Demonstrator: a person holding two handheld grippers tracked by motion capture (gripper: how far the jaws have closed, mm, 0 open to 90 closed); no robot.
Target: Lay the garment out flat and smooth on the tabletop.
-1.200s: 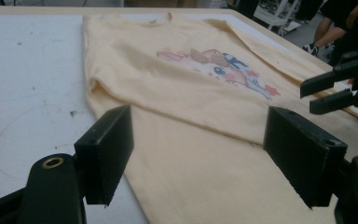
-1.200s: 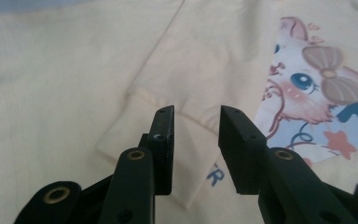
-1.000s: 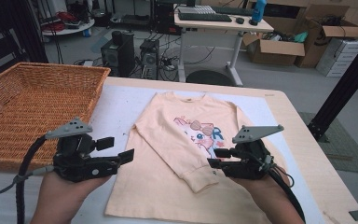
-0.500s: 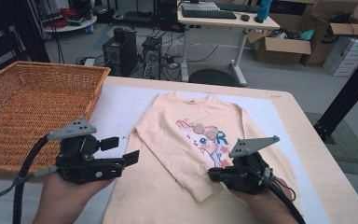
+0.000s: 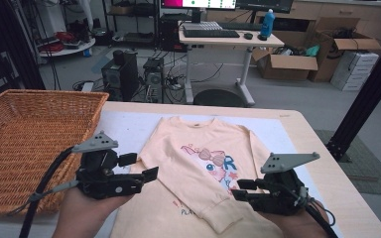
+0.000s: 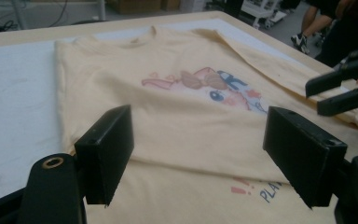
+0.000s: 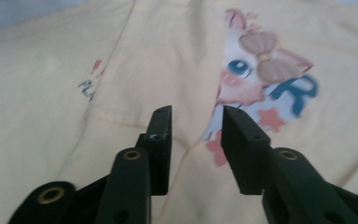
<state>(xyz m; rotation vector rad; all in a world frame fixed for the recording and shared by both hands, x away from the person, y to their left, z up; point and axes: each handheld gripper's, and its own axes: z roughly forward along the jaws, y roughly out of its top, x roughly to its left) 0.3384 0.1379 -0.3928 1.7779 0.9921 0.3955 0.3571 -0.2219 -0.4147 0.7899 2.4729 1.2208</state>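
So the right hand-held gripper (image 5: 241,191) has its jaws parted a bit with nothing pinched between them. They've just been opening back up, and in the right gripper view you can see straight through the gap to the cloth underneath. It hangs right over the sleeve (image 5: 213,198) that's folded across the front of the shirt (image 5: 198,148), which tells me the sleeve has been let go and is lying where it should, cuff pointing down toward the hem.

The left hand-held gripper (image 5: 140,167) is wide open too, also holding nothing. It sits at the shirt's left edge, jaws aimed inward across the body, and my guess is it's lining up for the other sleeve or that side edge. From its own view the shirt lies flat below and ahead, with the cartoon print (image 6: 205,86) facing up.

The shirt is spread on a white mat in the middle of the bench (image 5: 302,134), collar pointing away from the person. Room-wise: the wicker basket (image 5: 34,139) sits just beside the left hand, so swinging out that way is tight. The right side has bare bench up to the edge, and there's clear mat past the collar. Folding inward looks like the easy direction for both hands.
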